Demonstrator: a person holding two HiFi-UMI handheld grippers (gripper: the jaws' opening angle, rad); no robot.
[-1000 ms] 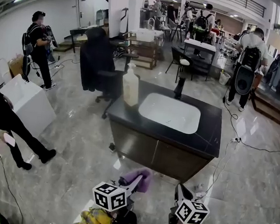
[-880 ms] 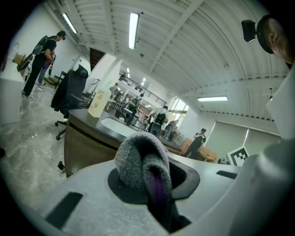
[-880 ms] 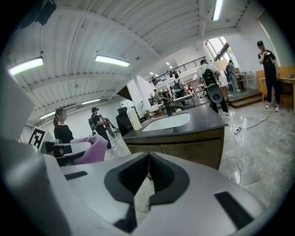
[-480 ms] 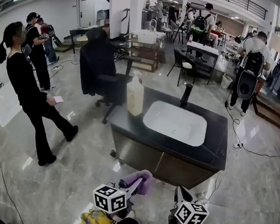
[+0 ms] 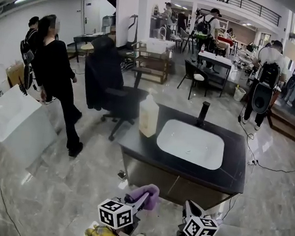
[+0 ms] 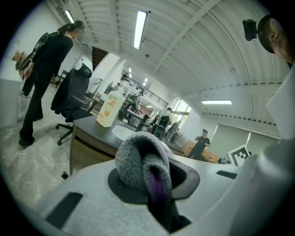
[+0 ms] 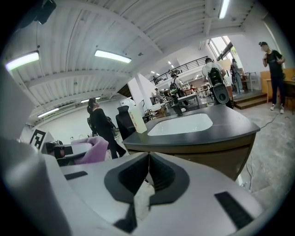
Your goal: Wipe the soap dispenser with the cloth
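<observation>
The soap dispenser (image 5: 148, 115), a pale bottle with a pump, stands on the dark counter (image 5: 235, 175) left of the white basin; it also shows in the left gripper view (image 6: 109, 109) and the right gripper view (image 7: 137, 119). My left gripper (image 5: 141, 198) is shut on a purple-and-grey cloth (image 5: 146, 194), which bulges between its jaws (image 6: 143, 162). My right gripper (image 5: 188, 206) is shut with nothing in it, its jaws meeting (image 7: 148, 173). Both grippers hang low in front of the cabinet, short of the counter.
A white basin (image 5: 190, 144) and black tap (image 5: 203, 114) share the counter. A person in black (image 5: 58, 78) walks at the left beside a white box (image 5: 17, 120). A black office chair (image 5: 109, 82) stands behind the counter. Other people and tables fill the back.
The sink counter has come nearer as both grippers moved toward it. The person in black has walked from the left edge to beside the chair. Both grippers have stayed shut.
</observation>
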